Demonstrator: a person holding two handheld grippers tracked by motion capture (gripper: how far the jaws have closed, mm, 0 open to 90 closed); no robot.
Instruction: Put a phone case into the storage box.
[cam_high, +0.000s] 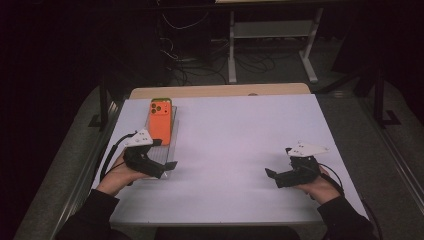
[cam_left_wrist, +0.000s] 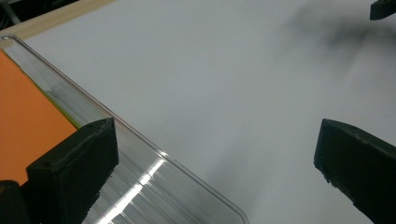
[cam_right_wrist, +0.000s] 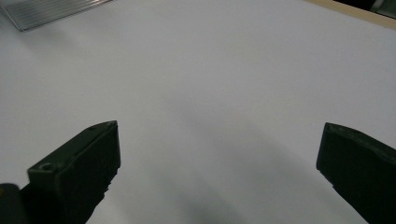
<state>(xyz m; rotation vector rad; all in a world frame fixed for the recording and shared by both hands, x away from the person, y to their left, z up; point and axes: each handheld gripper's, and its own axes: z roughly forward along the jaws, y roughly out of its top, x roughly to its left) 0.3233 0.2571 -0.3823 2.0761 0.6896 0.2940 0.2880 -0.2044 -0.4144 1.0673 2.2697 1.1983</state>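
**Two spread tools over a mostly bare counter**

Two thirds or more of the white counter (cam_high: 235, 135) lies bare, a broad open stretch running from the clear tray to the right edge. A strip of bare wood shows along the far edge. The clear plastic tray (cam_high: 169, 150) sits near the left edge, its long side running front to back. The orange phone (cam_high: 160, 121) lies camera-side up in the tray's far half.

The left tool (cam_high: 170, 167) is held low at the tray's near right corner. Its jaws stand wide apart, one over the tray's rim, the other over bare counter. The right tool (cam_high: 270, 175) hovers near the front right, well apart from the tray, jaws wide with nothing between them. Both tools point inward toward each other.
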